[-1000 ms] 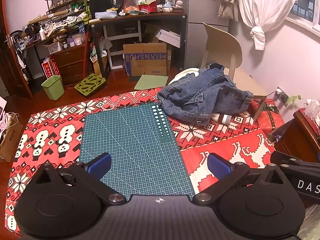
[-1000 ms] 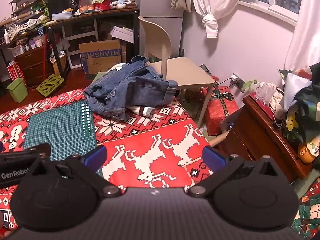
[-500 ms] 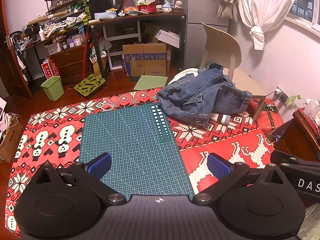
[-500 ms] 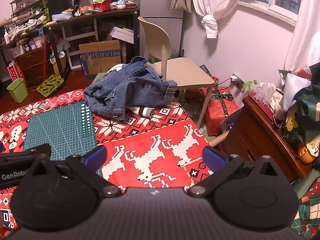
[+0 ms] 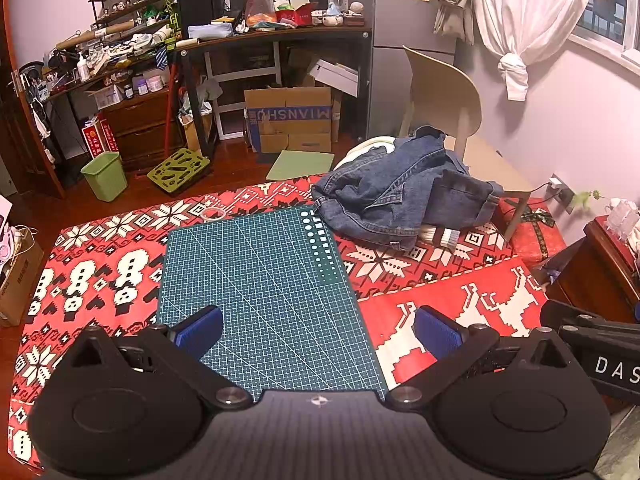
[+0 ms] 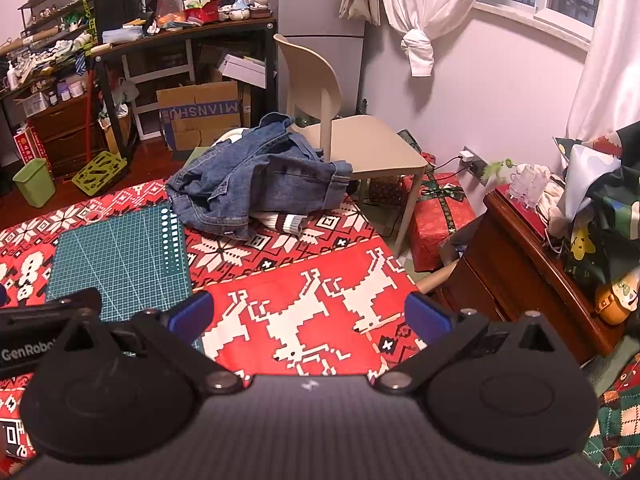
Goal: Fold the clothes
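A crumpled blue denim jacket (image 5: 400, 196) lies in a heap at the far right of the red patterned tablecloth (image 5: 100, 248), on top of a white striped knit garment (image 5: 438, 236). The same denim jacket (image 6: 256, 180) and knit cuff (image 6: 286, 222) show in the right wrist view. My left gripper (image 5: 318, 330) hovers open over the near end of a green cutting mat (image 5: 256, 280), well short of the clothes. My right gripper (image 6: 308, 316) is open over the reindeer-patterned cloth (image 6: 304, 308), empty too.
A beige chair (image 6: 340, 132) stands just behind the clothes. A wooden side cabinet (image 6: 532, 264) with clutter is at the right, a wrapped gift box (image 6: 440, 216) on the floor. Cardboard boxes (image 5: 292, 124), cluttered shelves and a green bin (image 5: 105, 176) line the back.
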Tool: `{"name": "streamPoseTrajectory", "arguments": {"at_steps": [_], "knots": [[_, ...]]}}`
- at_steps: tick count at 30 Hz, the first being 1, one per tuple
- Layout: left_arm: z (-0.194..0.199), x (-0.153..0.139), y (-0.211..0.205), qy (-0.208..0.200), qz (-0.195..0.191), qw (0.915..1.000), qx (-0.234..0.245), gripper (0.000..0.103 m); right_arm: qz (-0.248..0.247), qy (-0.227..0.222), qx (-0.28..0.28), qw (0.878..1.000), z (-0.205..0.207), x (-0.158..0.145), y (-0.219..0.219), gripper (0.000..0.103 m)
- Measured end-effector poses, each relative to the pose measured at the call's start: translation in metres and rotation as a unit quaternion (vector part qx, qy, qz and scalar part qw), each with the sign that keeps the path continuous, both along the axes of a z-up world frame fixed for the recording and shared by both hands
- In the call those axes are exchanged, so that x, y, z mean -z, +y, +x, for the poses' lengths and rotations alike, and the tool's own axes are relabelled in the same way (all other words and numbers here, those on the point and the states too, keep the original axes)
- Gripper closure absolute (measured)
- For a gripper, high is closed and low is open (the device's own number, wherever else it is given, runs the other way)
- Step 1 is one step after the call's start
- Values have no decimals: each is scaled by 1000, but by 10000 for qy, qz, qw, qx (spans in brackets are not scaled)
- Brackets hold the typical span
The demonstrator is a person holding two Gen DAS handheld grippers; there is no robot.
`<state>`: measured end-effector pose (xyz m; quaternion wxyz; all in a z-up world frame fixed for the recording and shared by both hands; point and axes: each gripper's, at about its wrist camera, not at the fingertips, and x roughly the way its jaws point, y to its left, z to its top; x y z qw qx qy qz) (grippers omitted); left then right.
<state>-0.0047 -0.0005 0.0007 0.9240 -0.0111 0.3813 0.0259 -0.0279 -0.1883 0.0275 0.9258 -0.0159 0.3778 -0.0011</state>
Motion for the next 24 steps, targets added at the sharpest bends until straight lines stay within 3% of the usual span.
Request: {"name": "streamPoseTrajectory", "arguments": {"at_steps": [15, 24], "knots": [[-3, 0, -1, -89, 23, 9999, -69, 1, 77, -75, -48, 9999, 1, 4, -2, 1], [-1, 7, -3, -65, 68, 9999, -50, 7, 72, -98, -196, 9997, 3, 13, -1, 1]]}}
